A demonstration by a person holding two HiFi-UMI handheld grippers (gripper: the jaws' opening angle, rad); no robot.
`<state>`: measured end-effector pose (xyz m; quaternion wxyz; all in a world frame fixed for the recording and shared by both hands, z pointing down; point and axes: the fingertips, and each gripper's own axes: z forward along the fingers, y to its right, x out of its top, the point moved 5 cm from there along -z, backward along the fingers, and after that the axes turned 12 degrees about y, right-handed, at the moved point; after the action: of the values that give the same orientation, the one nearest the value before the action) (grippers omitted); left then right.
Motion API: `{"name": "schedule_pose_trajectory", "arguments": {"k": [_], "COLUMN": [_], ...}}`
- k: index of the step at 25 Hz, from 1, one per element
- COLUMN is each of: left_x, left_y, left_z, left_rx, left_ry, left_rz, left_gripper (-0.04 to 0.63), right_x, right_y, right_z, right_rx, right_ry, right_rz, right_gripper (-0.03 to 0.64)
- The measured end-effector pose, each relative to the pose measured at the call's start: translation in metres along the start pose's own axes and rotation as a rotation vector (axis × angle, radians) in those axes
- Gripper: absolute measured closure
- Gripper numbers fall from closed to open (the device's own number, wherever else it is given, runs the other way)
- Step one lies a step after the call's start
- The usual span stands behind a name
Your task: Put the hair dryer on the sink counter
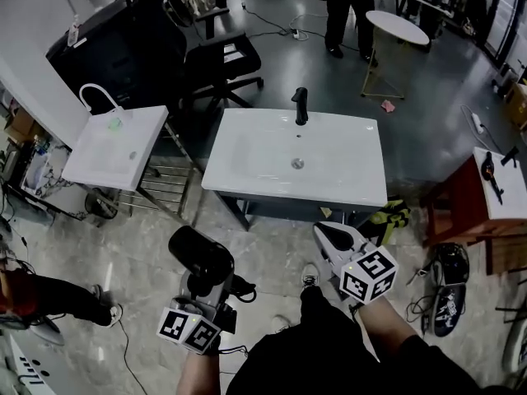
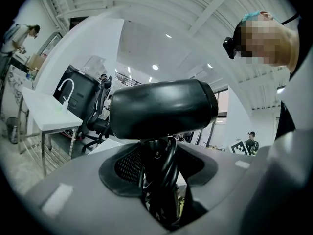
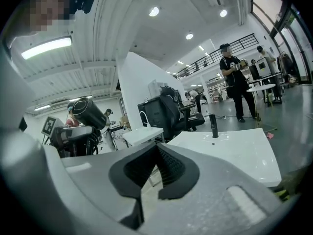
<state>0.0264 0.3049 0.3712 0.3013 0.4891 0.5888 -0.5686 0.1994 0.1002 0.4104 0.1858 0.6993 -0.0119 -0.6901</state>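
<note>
A black hair dryer [image 1: 200, 257] stands upright in my left gripper [image 1: 206, 290], low over the floor in front of the sink. In the left gripper view the jaws are shut on its handle and coiled cord, with the dryer's barrel [image 2: 161, 106] lying crosswise above my left gripper [image 2: 159, 180]. The white sink counter [image 1: 247, 179] with a black faucet [image 1: 300, 105] lies ahead. My right gripper [image 1: 336, 239] hovers just below the counter's front edge, shut and holding nothing. The right gripper view shows my right gripper [image 3: 146, 180], the hair dryer [image 3: 88, 112] to its left and the counter [image 3: 234, 151].
A smaller white sink [image 1: 115, 146] with a white faucet stands to the left over a wire rack. A black office chair [image 1: 218, 60] is behind the sinks. A person [image 1: 346, 6] stands at the back near a round white table [image 1: 397, 27]. A red stool [image 1: 469, 200] is at the right.
</note>
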Motion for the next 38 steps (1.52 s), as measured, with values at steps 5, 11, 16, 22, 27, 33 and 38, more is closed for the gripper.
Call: {"name": "schedule_pose_trajectory", "arguments": {"k": [5, 11, 16, 22, 27, 33, 38], "left_x": [-0.001, -0.003, -0.017, -0.028, -0.031, -0.037, -0.038], "left_y": [-0.010, -0.019, -0.027, -0.029, -0.022, -0.013, -0.012], "left_z": [0.034, 0.080, 0.118, 0.166, 0.198, 0.229, 0.252], "left_rx": [0.023, 0.026, 0.056, 0.083, 0.089, 0.050, 0.009], "left_ry": [-0.008, 0.015, 0.011, 0.013, 0.010, -0.019, -0.039], "left_rz": [0.012, 0.007, 0.001, -0.002, 0.019, 0.032, 0.005], "left_gripper": [0.390, 0.390, 0.390, 0.390, 0.390, 0.390, 0.390], "right_x": [0.005, 0.013, 0.022, 0.028, 0.037, 0.047, 0.056], "right_y": [0.034, 0.072, 0.109, 0.151, 0.173, 0.197, 0.212], "right_z": [0.029, 0.067, 0.091, 0.117, 0.127, 0.128, 0.124], "right_rx": [0.008, 0.032, 0.053, 0.085, 0.119, 0.098, 0.051], "right_ry": [-0.014, -0.035, -0.056, -0.076, -0.075, -0.048, -0.020], "right_rz": [0.025, 0.025, 0.020, 0.030, 0.028, 0.038, 0.049], "right_gripper": [0.615, 0.615, 0.615, 0.615, 0.615, 0.615, 0.615]}}
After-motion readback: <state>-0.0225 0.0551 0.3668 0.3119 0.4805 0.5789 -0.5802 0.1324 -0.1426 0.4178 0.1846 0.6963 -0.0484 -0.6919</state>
